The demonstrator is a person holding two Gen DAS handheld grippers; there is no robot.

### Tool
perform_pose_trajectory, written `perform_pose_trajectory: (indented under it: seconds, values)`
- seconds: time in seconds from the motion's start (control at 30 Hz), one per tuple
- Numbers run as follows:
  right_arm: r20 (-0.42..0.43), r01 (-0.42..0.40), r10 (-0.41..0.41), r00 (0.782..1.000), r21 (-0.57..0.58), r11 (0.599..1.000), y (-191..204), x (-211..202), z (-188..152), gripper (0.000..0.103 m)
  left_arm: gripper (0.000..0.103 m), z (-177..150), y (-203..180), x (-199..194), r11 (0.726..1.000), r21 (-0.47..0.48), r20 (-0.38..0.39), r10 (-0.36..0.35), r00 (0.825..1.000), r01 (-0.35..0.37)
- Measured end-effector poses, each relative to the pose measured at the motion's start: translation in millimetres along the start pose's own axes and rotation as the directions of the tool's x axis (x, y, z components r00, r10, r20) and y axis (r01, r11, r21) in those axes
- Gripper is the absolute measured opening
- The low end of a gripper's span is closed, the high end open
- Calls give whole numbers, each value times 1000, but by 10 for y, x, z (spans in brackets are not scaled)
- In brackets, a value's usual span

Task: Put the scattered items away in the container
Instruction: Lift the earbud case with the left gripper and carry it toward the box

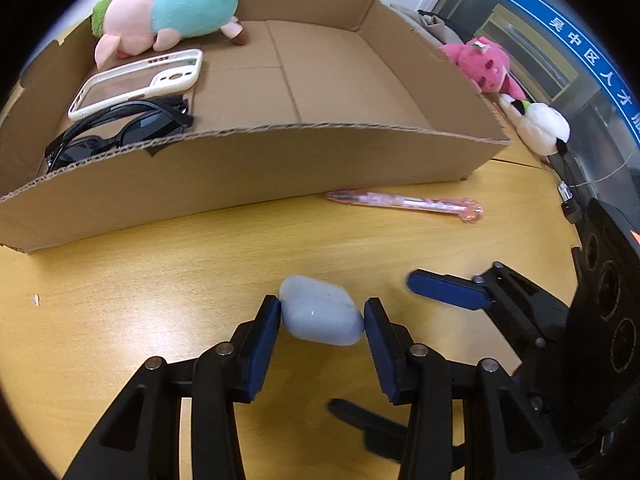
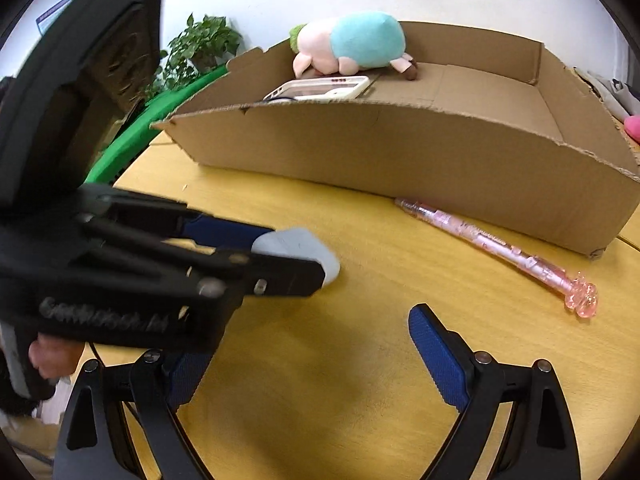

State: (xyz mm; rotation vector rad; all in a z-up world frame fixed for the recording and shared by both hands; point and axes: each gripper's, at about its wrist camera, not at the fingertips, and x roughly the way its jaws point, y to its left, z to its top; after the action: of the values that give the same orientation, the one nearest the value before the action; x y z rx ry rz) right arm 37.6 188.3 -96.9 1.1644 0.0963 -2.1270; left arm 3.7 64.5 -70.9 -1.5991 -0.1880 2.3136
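Observation:
My left gripper [image 1: 322,316] is shut on a pale blue earbud case [image 1: 320,314], just above the yellow table; it also shows in the right wrist view [image 2: 298,250]. My right gripper [image 2: 304,344] is open and empty, beside the left one; one of its fingers [image 1: 448,290] shows in the left wrist view. A pink pen [image 1: 404,202] [image 2: 500,250] lies on the table against the cardboard box's front wall [image 1: 240,176] [image 2: 400,156]. Inside the box lie a plush pig [image 1: 168,12] [image 2: 352,42], a white phone case [image 1: 138,80] [image 2: 320,88] and black sunglasses [image 1: 116,132].
A pink plush [image 1: 484,62] and a white plush [image 1: 540,124] lie behind the box at the right. A black device [image 1: 608,300] stands at the table's right edge. A potted plant [image 2: 200,48] and green cloth [image 2: 132,140] are left of the box.

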Motion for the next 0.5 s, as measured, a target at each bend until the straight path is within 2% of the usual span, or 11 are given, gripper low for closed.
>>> perform_pose_trajectory:
  seconds: [0.1, 0.2, 0.27, 0.33, 0.37, 0.47, 0.5]
  values:
    - [38, -4, 4, 999, -14, 1000, 62, -16, 43, 95, 42, -13, -49, 12, 1000, 7, -6, -8, 1000, 8]
    - [31, -3, 4, 1000, -29, 1000, 97, 21, 49, 95, 42, -27, -92, 30, 1000, 17, -10, -8, 1000, 9]
    - [17, -4, 5, 1000, -39, 999, 106, 56, 38, 86, 42, -36, -108, 46, 1000, 22, -13, -8, 1000, 9]
    - [3, -13, 13, 1000, -43, 999, 107, 80, 21, 72, 42, -42, -111, 70, 1000, 20, -18, -5, 1000, 6]
    - [-2, -16, 16, 1000, -47, 999, 108, 86, 11, 68, 42, -47, -105, 77, 1000, 19, -19, -1, 1000, 2]
    - [1, 14, -14, 1000, -66, 998, 114, 91, -3, 54, 40, -58, -65, 83, 1000, 10, -20, 8, 1000, -8]
    - [3, 19, -19, 1000, -64, 998, 102, 86, -4, 45, 40, -59, -53, 85, 1000, 5, -19, 4, 1000, -4]
